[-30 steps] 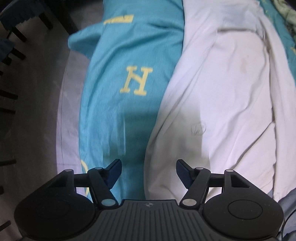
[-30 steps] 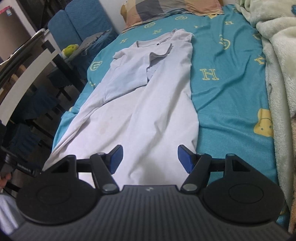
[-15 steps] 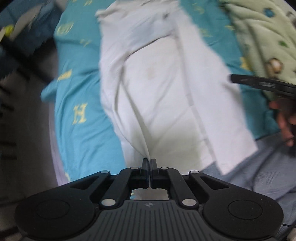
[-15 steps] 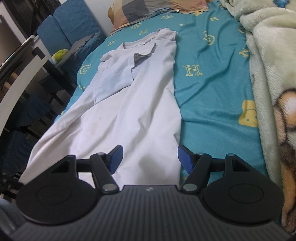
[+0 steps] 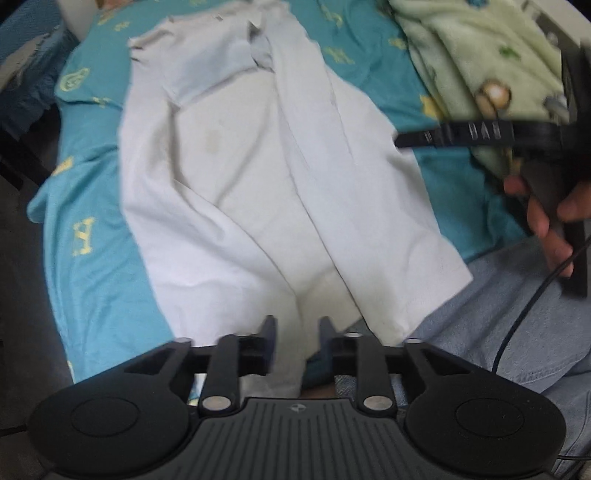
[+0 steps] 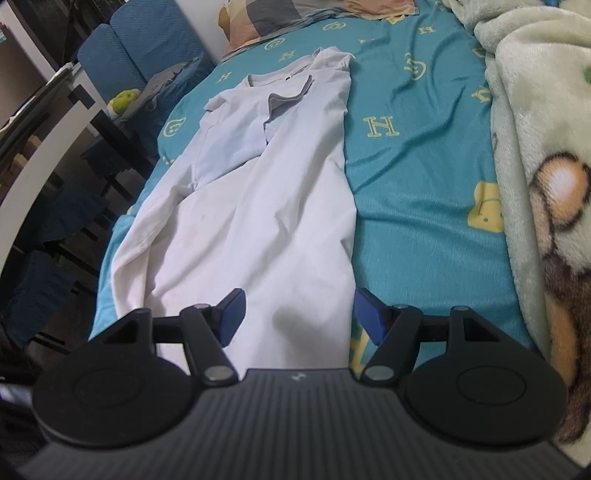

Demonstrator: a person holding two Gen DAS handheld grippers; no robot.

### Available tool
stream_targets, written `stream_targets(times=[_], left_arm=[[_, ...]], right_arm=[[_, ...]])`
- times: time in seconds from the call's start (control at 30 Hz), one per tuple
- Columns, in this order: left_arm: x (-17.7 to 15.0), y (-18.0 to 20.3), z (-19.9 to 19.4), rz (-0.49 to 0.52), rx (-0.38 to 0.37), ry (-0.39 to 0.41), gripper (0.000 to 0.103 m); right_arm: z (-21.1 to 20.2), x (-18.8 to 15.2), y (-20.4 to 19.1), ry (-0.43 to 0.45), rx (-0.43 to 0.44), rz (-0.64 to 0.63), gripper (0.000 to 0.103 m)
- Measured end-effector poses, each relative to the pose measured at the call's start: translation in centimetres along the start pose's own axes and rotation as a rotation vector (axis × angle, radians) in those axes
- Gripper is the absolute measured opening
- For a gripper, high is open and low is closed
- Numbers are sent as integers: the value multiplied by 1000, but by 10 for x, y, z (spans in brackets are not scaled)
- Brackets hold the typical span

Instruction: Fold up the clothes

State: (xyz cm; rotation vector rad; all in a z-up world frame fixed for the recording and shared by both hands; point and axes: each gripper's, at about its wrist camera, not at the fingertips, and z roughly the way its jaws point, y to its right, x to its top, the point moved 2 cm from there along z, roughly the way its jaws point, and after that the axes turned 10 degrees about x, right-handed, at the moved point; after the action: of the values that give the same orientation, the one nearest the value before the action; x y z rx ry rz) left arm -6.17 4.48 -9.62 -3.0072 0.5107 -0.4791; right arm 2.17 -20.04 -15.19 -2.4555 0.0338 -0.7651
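A white polo shirt (image 5: 258, 177) lies lengthwise on the teal bed sheet (image 5: 99, 258), collar far, with both long sides folded in toward the middle. My left gripper (image 5: 297, 338) hangs over its near hem, pointing steeply down. Its jaws are opening, and a strip of the shirt's folded edge lies loose between them without being pressed. In the right wrist view the same shirt (image 6: 258, 221) runs up the sheet (image 6: 424, 166). My right gripper (image 6: 299, 314) stands open low over the near right hem, with nothing gripped.
A fluffy cream blanket (image 6: 535, 110) borders the bed's right side and a checked pillow (image 6: 295, 14) lies at the head. Blue chairs (image 6: 140, 48) and a white desk edge (image 6: 37, 155) stand left. A hand (image 5: 546, 218) and a denim-clad leg (image 5: 498, 314) are at the near right.
The left gripper shut on the shirt's left edge, carried it over toward the middle, and its jaws have now parted. The right gripper stayed open and barely moved.
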Motion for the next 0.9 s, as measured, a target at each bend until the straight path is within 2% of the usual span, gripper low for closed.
stream_targets(times=[0.03,0.17,0.23,0.33,0.6,0.73,0.9], left_arm=[[1,-12,-6,-35,6,17,57],[2,-49,9,-166,42,-9,79],[3,-67,17,-230,60,-24,79],[9,-72,41,-282,44,-89,79],[12,-54,89,-278,-30,-225,81],[10,-54,104,-306,-56,-282,83],[8,-47,109,-266,-71,-315,83]], right_arm=[[-1,-2,0,-9,10,7,68],[-1,-14,2,-68,1,17,68],[3,-21,1,-123,-17,9,68],[6,-28,3,-185,-26,39,68],[15,-52,18,-360,40,225,68],[25,-52,15,-389,49,223,69],[31,-53,2,-419,64,174,69]])
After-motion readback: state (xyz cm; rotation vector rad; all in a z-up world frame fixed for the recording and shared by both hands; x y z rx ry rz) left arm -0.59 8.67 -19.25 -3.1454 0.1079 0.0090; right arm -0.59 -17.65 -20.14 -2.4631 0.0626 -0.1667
